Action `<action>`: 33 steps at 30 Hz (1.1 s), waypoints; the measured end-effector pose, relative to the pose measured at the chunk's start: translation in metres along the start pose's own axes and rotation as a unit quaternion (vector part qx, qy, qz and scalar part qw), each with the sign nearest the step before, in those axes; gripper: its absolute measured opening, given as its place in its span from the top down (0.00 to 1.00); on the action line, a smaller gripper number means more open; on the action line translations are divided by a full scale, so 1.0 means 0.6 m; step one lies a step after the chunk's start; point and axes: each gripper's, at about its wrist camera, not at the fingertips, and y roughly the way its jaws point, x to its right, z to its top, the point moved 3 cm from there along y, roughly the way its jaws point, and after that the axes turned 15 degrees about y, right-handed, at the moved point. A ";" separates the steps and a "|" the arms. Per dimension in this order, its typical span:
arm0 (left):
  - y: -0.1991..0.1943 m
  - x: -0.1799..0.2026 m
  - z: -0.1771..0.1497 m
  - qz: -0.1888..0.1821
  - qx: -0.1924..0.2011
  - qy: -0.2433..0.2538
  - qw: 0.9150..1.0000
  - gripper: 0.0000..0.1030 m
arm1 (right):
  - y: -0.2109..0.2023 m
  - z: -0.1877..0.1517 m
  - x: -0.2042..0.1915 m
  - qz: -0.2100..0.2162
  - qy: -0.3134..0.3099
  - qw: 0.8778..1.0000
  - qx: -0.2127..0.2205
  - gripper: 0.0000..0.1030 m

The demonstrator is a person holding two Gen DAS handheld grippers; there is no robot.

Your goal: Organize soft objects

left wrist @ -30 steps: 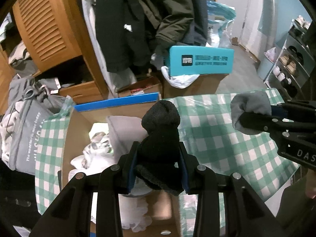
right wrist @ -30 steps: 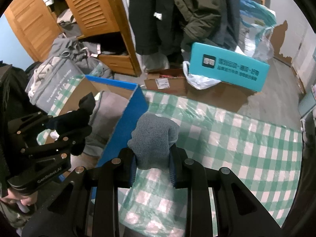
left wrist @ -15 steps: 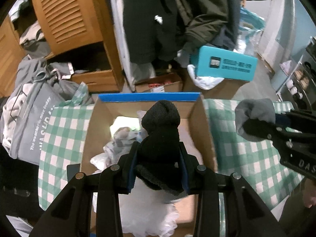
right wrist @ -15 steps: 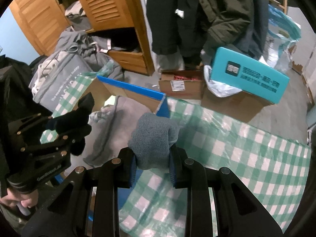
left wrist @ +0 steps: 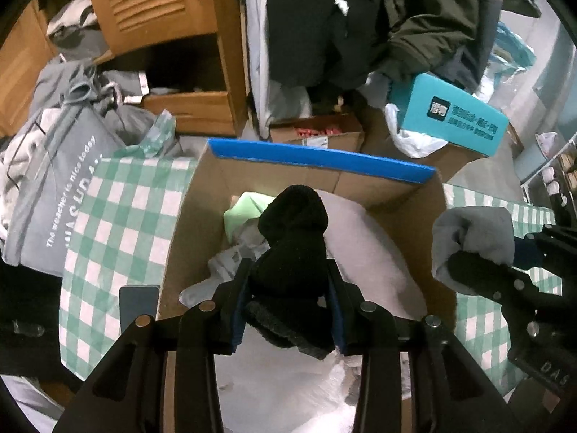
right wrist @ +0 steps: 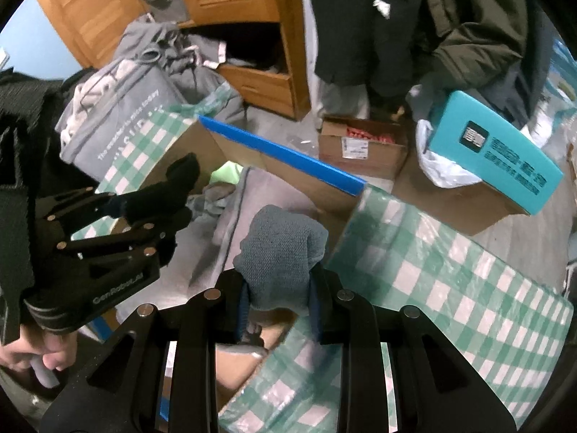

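My left gripper (left wrist: 288,285) is shut on a rolled black sock (left wrist: 292,238) and holds it above the open cardboard box (left wrist: 317,176) with a blue-edged flap. The box holds grey, white and light green soft items (left wrist: 364,252). My right gripper (right wrist: 279,297) is shut on a rolled grey sock (right wrist: 281,249) and hangs over the box's right wall (right wrist: 288,158). The right gripper and its grey sock show at the right of the left wrist view (left wrist: 472,238). The left gripper shows at the left of the right wrist view (right wrist: 119,216).
The box stands on a green-and-white checked cloth (right wrist: 450,281). Behind it are a wooden cabinet (left wrist: 173,36), hanging dark coats (left wrist: 360,25), a grey bag (left wrist: 57,176), a small carton (right wrist: 360,148) and a teal box (right wrist: 497,151) on a brown carton.
Both grippers have moved left with their socks. The left one now hangs over the middle of the box, and the right one has come from over the cloth to over the box's right side.
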 end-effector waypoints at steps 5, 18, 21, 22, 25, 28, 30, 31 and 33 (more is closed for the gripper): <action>0.007 -0.007 0.004 -0.004 -0.004 -0.008 1.000 0.42 | 0.015 0.007 -0.012 0.008 -0.013 1.000 -0.008 0.71; -0.045 -0.034 -0.013 0.036 0.013 -0.016 0.999 0.27 | -0.022 0.018 -0.001 0.015 -0.006 0.999 0.029 0.42; -0.065 -0.035 -0.014 0.038 0.023 -0.019 0.999 0.26 | -0.040 0.018 0.005 0.018 0.004 0.999 0.039 0.40; -0.073 -0.035 -0.016 0.036 0.026 -0.020 0.999 0.25 | -0.046 0.017 0.007 0.020 0.006 0.999 0.041 0.38; -0.089 -0.030 -0.018 0.031 0.031 -0.020 0.999 0.24 | -0.067 0.010 0.010 0.021 0.012 0.998 0.050 0.35; -0.109 -0.018 -0.022 0.024 0.039 -0.013 0.999 0.23 | -0.089 0.000 0.013 0.021 0.015 0.998 0.057 0.33; -0.124 -0.009 -0.030 0.023 0.045 -0.006 0.999 0.22 | -0.106 -0.010 0.013 0.019 0.010 0.998 0.058 0.33; -0.131 -0.003 -0.033 0.022 0.047 -0.003 0.999 0.22 | -0.111 -0.013 0.013 0.017 0.008 0.998 0.060 0.33; -0.143 0.005 -0.038 0.020 0.050 0.002 0.999 0.22 | -0.127 -0.021 0.014 0.011 0.005 0.998 0.068 0.33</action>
